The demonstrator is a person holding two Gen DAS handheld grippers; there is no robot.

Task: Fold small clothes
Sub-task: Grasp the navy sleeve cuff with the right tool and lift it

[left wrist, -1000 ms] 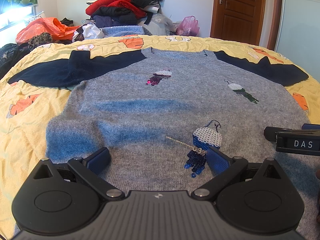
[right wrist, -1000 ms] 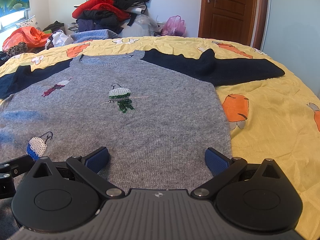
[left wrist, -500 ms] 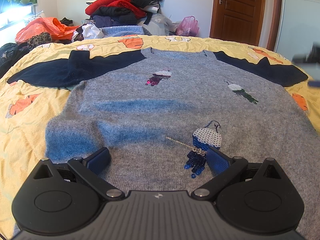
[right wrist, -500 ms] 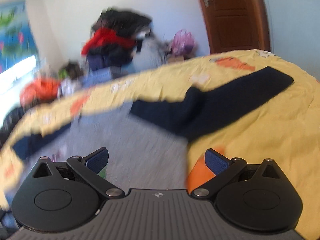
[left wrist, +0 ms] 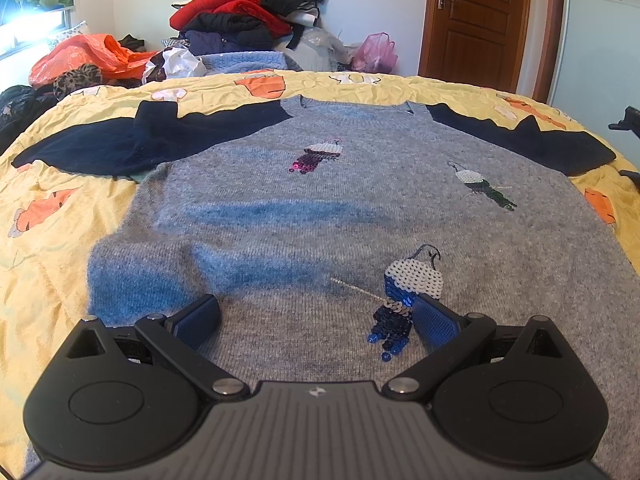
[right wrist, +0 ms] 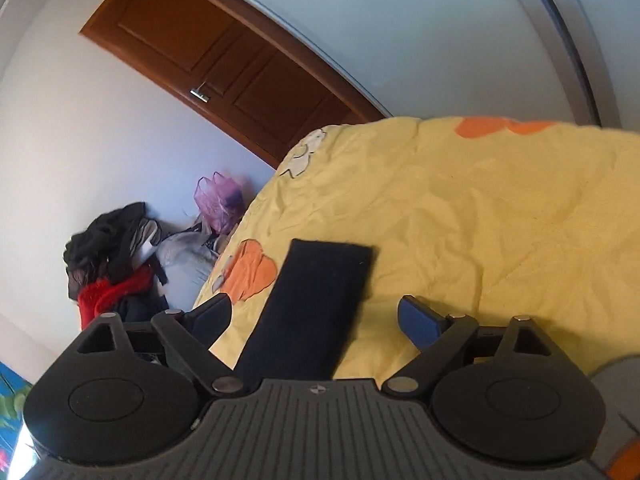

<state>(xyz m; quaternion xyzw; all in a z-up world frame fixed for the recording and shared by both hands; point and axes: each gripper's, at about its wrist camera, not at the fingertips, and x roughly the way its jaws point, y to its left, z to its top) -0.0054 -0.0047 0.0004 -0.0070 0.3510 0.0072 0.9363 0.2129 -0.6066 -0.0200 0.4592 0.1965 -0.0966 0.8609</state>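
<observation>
the left gripper [left wrist: 316,316] has its blue-padded fingers [left wrist: 198,316] spread wide, low over the bottom hem of the grey sweater [left wrist: 320,208], holding nothing; one pad sits just beside the blue sequin figure [left wrist: 404,300] stitched on the front. the right gripper [right wrist: 316,320] is spread just as wide, tipped hard over on its side, with the end of the sweater's navy right sleeve [right wrist: 312,304] lying between its pads [right wrist: 418,322] but not pinched.

the sweater lies flat, front up, on a bed under a yellow quilt [left wrist: 44,236] printed with orange and white shapes. its left sleeve [left wrist: 120,140] stretches out across the quilt, a bit rumpled. two more sequin figures, a pink one [left wrist: 316,154] and a green one [left wrist: 484,188], dot the chest. beyond the bed there's a heap of clothes [left wrist: 244,12] in red and black against the white wall, an orange plastic bag [left wrist: 88,56], a pink bag [left wrist: 376,54] and a brown wooden door [left wrist: 476,20].

a second ago both grippers sat side by side at the hem. the left one has not budged. the right one has swung away from the hem, out to the cuff of that right sleeve, and rolled over, so the door and wall lean sideways in its view.
</observation>
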